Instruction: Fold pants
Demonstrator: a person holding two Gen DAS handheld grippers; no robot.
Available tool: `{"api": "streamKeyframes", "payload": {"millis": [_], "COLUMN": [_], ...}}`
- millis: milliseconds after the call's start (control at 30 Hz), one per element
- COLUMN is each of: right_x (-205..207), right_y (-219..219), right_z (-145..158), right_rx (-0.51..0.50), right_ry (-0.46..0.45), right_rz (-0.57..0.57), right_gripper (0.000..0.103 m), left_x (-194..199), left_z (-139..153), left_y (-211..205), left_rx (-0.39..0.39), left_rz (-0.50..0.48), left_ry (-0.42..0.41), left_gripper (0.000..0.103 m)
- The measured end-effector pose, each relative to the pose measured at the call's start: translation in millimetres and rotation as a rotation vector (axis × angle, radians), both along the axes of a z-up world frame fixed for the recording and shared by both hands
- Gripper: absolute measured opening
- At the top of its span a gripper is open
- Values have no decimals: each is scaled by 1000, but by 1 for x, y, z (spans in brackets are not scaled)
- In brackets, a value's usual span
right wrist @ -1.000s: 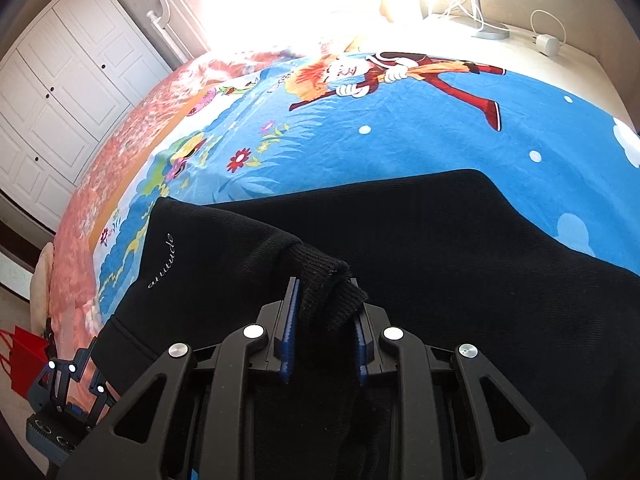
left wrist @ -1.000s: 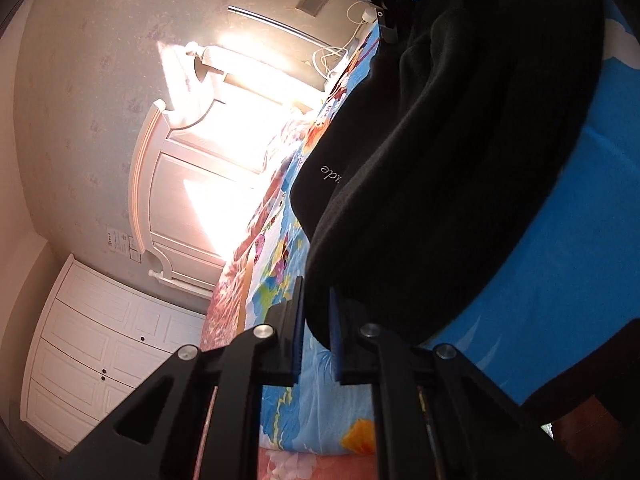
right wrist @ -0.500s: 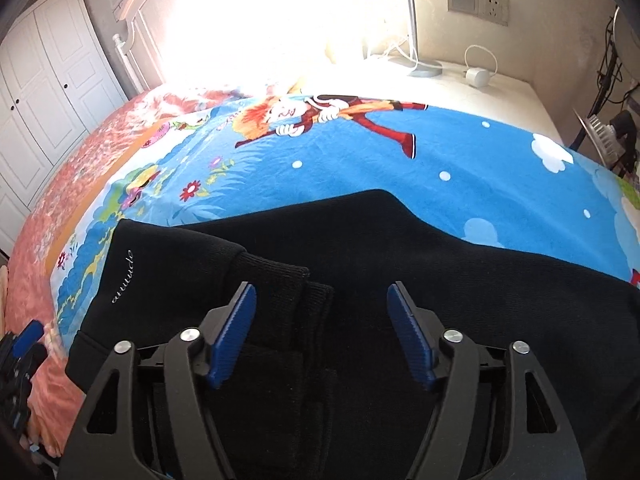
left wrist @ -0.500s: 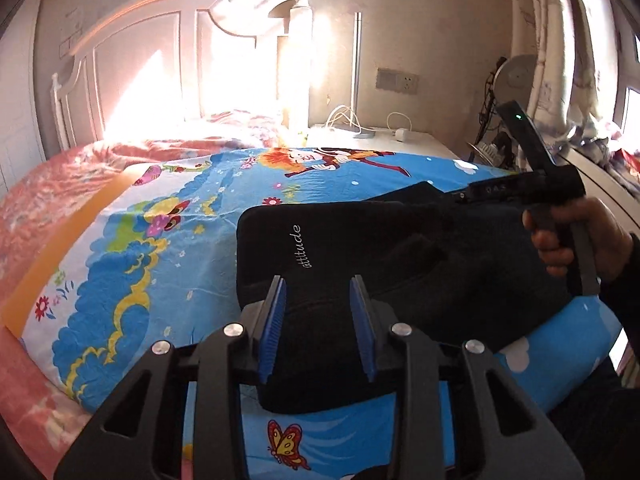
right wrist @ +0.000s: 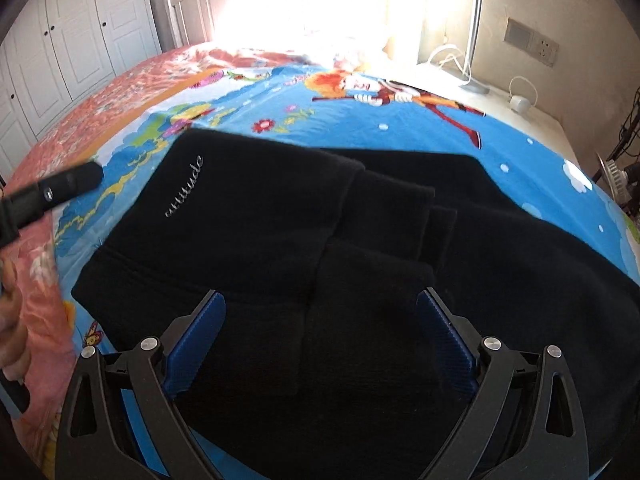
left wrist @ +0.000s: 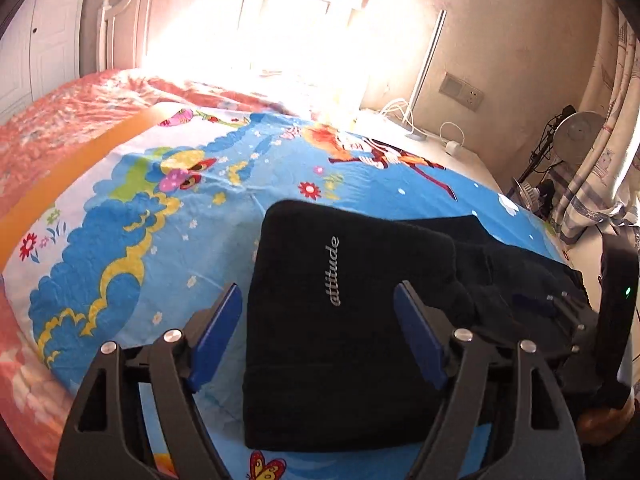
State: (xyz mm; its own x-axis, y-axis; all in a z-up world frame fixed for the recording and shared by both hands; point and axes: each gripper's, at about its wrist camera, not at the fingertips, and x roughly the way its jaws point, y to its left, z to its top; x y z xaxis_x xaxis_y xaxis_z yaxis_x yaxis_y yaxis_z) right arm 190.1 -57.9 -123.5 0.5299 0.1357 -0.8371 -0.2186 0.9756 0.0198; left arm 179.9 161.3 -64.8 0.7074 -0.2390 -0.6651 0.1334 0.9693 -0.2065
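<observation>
Black pants [left wrist: 352, 320] with a silver "attitude" logo lie folded on the cartoon-print bedsheet [left wrist: 168, 216]. They also show in the right wrist view [right wrist: 304, 240], with the ribbed cuffs laid over the top layer. My left gripper [left wrist: 318, 332] is open and empty, its jaws astride the folded edge near the logo. My right gripper [right wrist: 320, 344] is open and empty, just above the pants' near part. The right gripper's body shows at the right edge of the left wrist view [left wrist: 616, 320].
A white headboard [left wrist: 132, 20] and wardrobe doors [right wrist: 60, 40] stand at the back. A bedside table [right wrist: 500, 92] with cables and a lamp pole is at the back right. A fan [left wrist: 580, 132] and curtain are at the far right. The bed's near edge is just below the pants.
Both grippers have let go of the pants and opened wide. The left gripper has swung upright and drawn back; the pants now lie flat and folded.
</observation>
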Motion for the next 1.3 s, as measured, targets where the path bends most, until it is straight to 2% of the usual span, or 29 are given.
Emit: {"api": "streamKeyframes", "payload": {"millis": [33,100,167,200,233,267,300,333,467,533,600,667,700,733,767,800,867,1000,1067,1133,1200,1300], "right_x": [-1,-7,-6,-6,-6,-7,-7,-7,-7,-7,-7,-7,-8,-8,-8,-8,-8,-5,-4,0,12,36], "right_y": [1,8,8,7,8,8,8,8,9,9,8,8,8,7,7,8,8,7,4,0,-4,-9], "right_z": [-9,-12,-11,-11,-11,-11,-11,-10,-10,-10,-10,-10,-10,-10,-10,-10,-10,-4,7,22,34,42], "right_rx": [4,-43,-39,-38,-40,-42,-44,-45,-46,-47,-46,-47,-47,-46,-46,-46,-48,-42,-25,-33,-27,-48], "right_ry": [10,-39,-25,-22,-23,-26,-28,-27,-25,-25,-25,-28,-29,-29,-29,-28,-27,-14,-24,-77,-103,-114], "right_rz": [-5,6,-7,-7,-6,-6,-7,-8,-6,-5,-6,-8,-8,-8,-9,-11,-13,-25,-27,-44,-63,-97], "right_gripper": [96,96,96,96,96,96,96,96,96,96,96,96,96,96,96,96,96,95,92,92,92,82], "left_x": [9,24,38,46,54,63,74,84,126,136,138,132,128,124,123,125,132,133,118,99,83,62], "left_z": [5,8,7,6,5,2,-4,-11,-45,-52,-49,-39,-33,-30,-31,-35,-51,-47,-33,-20,-15,-19], "left_y": [-7,-23,-38,-42,-44,-46,-48,-48,-39,-31,-29,-31,-33,-35,-36,-37,-34,-27,-24,-18,-6,13], "left_rx": [23,82,139,170,185,191,189,179,173,145,129,123,116,109,113,122,106,60,50,26,-7,-64], "left_rz": [-14,-73,-158,-156,-154,-158,-157,-144,-70,-42,-31,-35,-45,-55,-57,-55,-63,-65,-55,-53,-25,7], "left_ry": [-10,-21,-7,-9,-14,12,61,104,210,218,228,197,181,172,172,184,233,222,181,139,127,140], "left_gripper": [90,98,98,97,92,69,51,25,11,2,2,2,3,9,16,17,17,17,21,35,37,37]}}
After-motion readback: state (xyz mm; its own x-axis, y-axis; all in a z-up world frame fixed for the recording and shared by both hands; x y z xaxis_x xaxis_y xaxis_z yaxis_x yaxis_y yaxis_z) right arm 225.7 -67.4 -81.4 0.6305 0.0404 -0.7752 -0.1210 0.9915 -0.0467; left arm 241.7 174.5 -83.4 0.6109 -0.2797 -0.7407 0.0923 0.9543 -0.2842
